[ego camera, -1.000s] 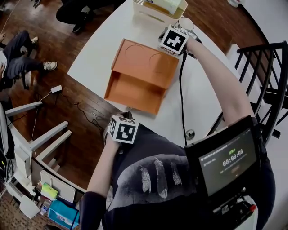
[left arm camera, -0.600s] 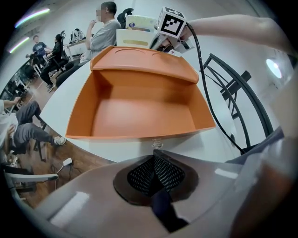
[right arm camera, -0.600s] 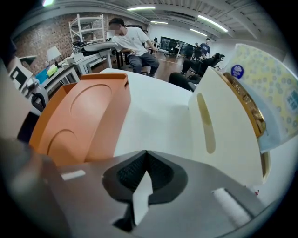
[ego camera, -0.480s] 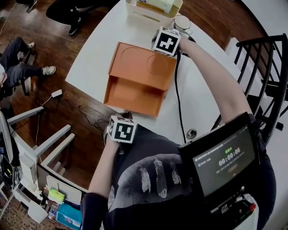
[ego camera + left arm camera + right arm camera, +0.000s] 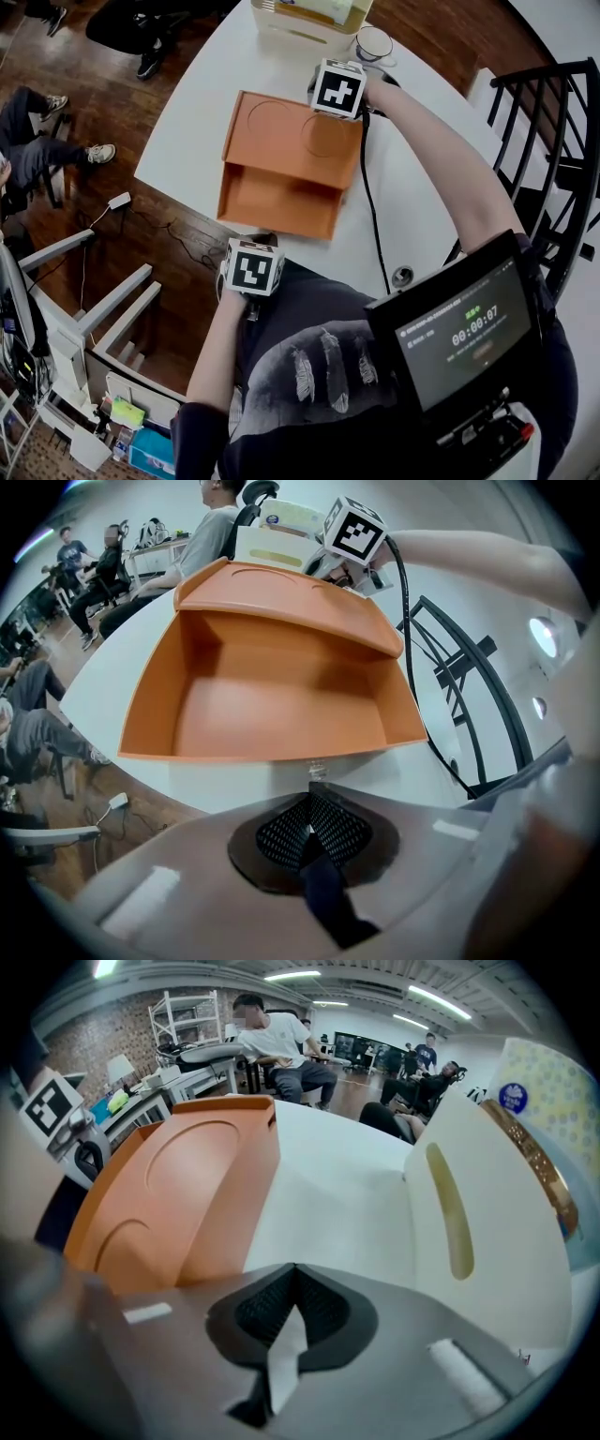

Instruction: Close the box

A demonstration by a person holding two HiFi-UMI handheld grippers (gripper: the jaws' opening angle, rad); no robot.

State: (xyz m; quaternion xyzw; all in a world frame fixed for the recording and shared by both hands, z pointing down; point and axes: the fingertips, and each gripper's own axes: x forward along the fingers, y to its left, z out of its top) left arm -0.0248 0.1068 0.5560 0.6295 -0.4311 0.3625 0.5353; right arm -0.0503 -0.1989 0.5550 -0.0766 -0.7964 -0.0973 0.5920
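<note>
Starting at the right gripper (image 5: 295,1277), its jaws are seen pressed together with nothing between them. They are aimed at bare table (image 5: 337,1194), with the lid (image 5: 178,1185) just to their left and a cream holder (image 5: 469,1232) to their right; whether the gripper touches the lid cannot be told. The left gripper (image 5: 312,794) is likewise pinched together on nothing. It is held off the table's near edge and pointed at the front wall of the orange box (image 5: 272,696). The box is placed close to that near edge, its empty tray facing the person and its lid thrown open, leaning back from the rear wall toward the table's far edge, where the holder and a cup (image 5: 373,42) are set. The box is judged to be thin-walled, light, fairly stiff and smooth, so it would probably slide across the table if pushed without support. The lid is best taken at its free far edge, near the right corner, and swung forward over the hinge. The front wall should be steadied by the left gripper, and gentle force used so that the hinge is not creased.
</note>
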